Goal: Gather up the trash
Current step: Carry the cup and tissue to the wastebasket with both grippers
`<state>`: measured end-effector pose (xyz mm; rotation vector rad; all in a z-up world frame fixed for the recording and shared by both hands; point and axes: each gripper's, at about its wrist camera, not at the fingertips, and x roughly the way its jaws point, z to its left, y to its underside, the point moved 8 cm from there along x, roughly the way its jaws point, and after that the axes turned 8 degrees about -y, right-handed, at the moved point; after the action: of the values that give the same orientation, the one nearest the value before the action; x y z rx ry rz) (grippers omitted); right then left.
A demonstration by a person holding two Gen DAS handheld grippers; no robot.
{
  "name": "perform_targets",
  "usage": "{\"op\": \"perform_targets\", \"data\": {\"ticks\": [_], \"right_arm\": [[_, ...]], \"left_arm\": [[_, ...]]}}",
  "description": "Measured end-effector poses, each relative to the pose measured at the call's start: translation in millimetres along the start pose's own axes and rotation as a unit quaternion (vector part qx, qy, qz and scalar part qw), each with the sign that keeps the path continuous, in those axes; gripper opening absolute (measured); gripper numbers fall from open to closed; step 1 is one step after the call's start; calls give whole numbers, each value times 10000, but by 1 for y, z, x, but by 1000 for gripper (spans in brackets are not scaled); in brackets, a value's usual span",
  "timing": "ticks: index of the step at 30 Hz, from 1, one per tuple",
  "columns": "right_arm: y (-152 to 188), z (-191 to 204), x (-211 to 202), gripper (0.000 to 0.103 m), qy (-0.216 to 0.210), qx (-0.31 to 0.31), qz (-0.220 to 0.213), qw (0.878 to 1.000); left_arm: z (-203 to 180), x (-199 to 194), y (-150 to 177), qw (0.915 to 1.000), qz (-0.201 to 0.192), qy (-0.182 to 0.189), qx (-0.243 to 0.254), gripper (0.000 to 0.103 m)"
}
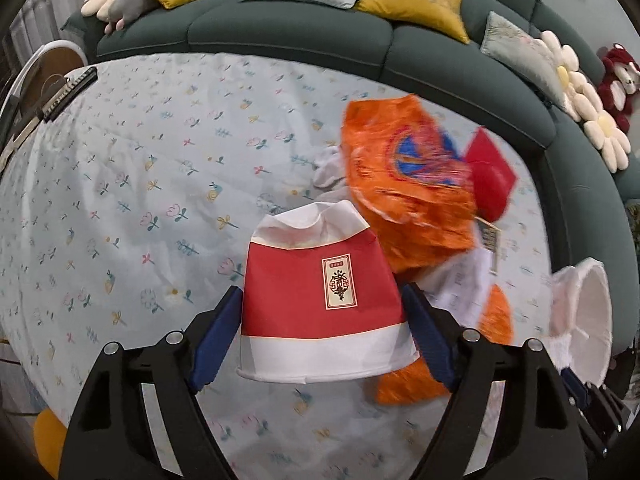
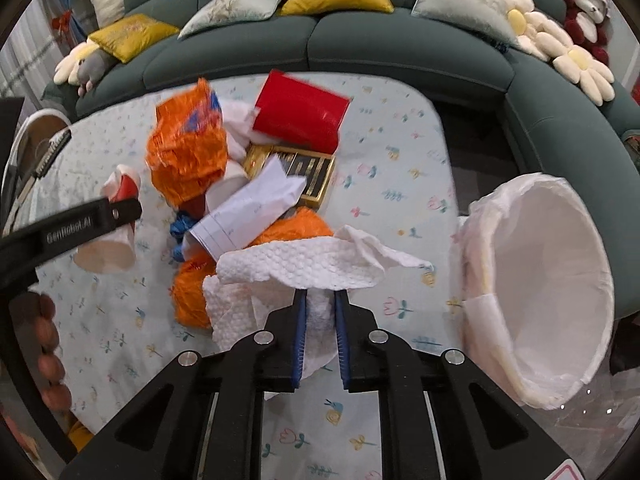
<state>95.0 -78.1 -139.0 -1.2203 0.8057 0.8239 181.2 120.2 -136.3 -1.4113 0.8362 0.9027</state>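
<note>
We hold 2 grippers over a table with a pale blue cloth that has little flowers on it.

Our left gripper has a paper cup between its blue pads. The cup is red with white bands and a small label, and its far end is crushed in. The jaws stand wide, and both pads press on the sides of the cup, so the cup is held. In the right wrist view, the same cup shows at the left, above the cloth.

Our right gripper is nearly closed. It pinches a white paper towel. The towel is bumpy and floppy, and it spreads out over the pads and hangs down to the left.

More trash lies in a pile in the middle of the table. There is a crinkly orange wrapper, a red box, a gold and black box, and a folded white paper. The white paper lies partly on the gold and black box.

A white trash bag stands open at the right edge of the table. We cannot see anything inside it.

A dark green sofa with yellow and grey cushions curves around the far side of the table.
</note>
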Motion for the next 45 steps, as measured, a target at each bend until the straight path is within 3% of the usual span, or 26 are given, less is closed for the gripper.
{"op": "perform_targets", "data": {"ticks": [10,21,34,45], "right_arm": [[-13,-34,-65,13,183,256,-650,9974],[-13,-97,-122,13,510,576,-1185,9900],[-9,-188,-144,13,922,1010,-1385,9809],[4,-248,-131,13,1192,1437,-1249,9745]], "left_arm": [[-49,-62,9,9982,-391,249,384,77],[-140,-113,32,9892,-747,621,1097,77],[-244,-123,57,9760,-779,1017,1759,77],[-321,-96,78,9621,-384,1479,2259,78]]}}
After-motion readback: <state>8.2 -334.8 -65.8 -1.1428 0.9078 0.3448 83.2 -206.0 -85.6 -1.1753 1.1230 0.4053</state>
